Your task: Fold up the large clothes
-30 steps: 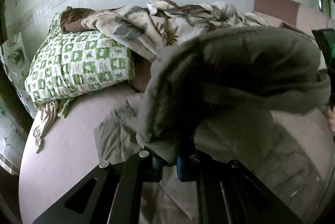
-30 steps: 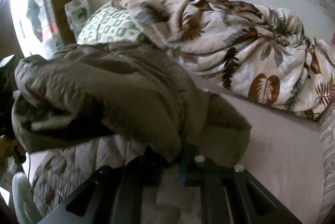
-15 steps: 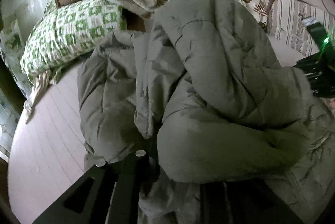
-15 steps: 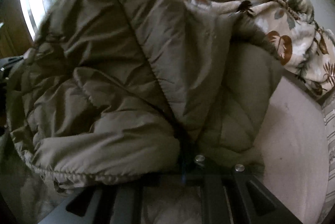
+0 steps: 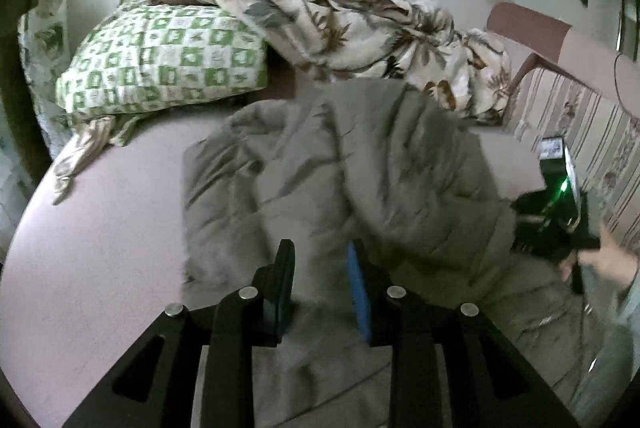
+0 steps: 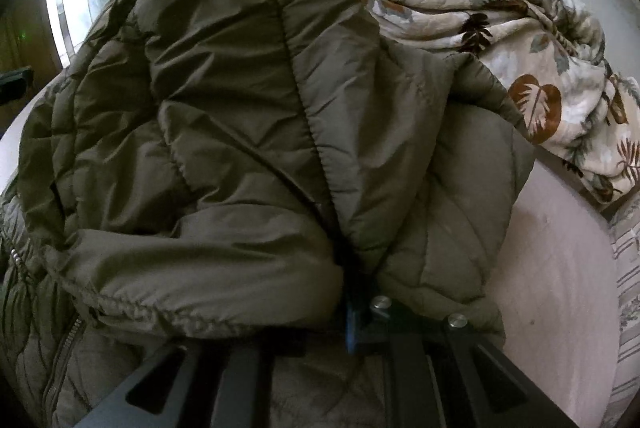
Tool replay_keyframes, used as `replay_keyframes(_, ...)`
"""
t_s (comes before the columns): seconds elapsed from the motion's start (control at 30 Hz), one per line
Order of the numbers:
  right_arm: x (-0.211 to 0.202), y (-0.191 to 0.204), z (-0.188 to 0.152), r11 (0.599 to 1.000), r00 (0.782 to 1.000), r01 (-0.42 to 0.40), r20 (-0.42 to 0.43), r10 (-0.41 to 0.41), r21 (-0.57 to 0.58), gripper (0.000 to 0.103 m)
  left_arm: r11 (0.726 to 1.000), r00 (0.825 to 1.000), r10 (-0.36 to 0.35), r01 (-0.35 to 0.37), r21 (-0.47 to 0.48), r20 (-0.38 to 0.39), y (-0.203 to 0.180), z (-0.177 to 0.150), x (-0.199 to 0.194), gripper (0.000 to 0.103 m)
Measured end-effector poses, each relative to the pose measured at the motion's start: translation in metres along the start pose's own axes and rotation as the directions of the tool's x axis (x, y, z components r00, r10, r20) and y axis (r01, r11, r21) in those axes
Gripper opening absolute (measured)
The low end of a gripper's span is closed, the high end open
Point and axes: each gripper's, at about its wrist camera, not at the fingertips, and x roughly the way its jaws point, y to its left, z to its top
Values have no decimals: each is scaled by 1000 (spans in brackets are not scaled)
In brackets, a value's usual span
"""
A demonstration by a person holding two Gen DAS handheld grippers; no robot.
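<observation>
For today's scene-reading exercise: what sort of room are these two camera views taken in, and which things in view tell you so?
Most likely a bedroom in a home. A green checked pillow and a rumpled leaf-print blanket lie at the far end of a pink-sheeted bed, where the quilted jacket is spread.

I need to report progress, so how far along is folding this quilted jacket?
Done: one fold looks laid, the olive quilted jacket doubled over on the pink bedsheet. In hand: the left tongs are opening with nothing pinched between them, while the right tongs are shut on jacket fabric. Left: releasing that side, then likely further folds and smoothing.
</observation>
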Motion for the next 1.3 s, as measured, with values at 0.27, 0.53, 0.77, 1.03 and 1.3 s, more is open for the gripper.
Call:
replay_keyframes(0.27, -2, 1, 0, 1000, 1000, 9, 25, -8, -25, 14, 998, 974, -14, 26, 52, -226, -36, -22, 87, 28)
replay_keyframes(0.53, -51, 12, -26, 985, 992, 75, 108, -58, -154, 86, 997, 974, -72, 68, -24, -214, -23, -29, 82, 28)
replay_keyframes(0.77, -86, 6, -14, 1000, 986, -26, 165, 25, 7, 86, 999, 978, -43, 42, -11, -204, -26, -31, 80, 28)
replay_keyframes(1.03, -25, 25, 27, 989, 995, -77, 67, 69, 129, 86, 999, 980, -40, 39, -6, -197, -31, -31, 86, 28)
replay_keyframes(1.3, 37, 34, 26, 990, 999, 18, -37, -13, 139, 90, 1000, 982, -28, 30, 7, -189, -31, -29, 92, 28)
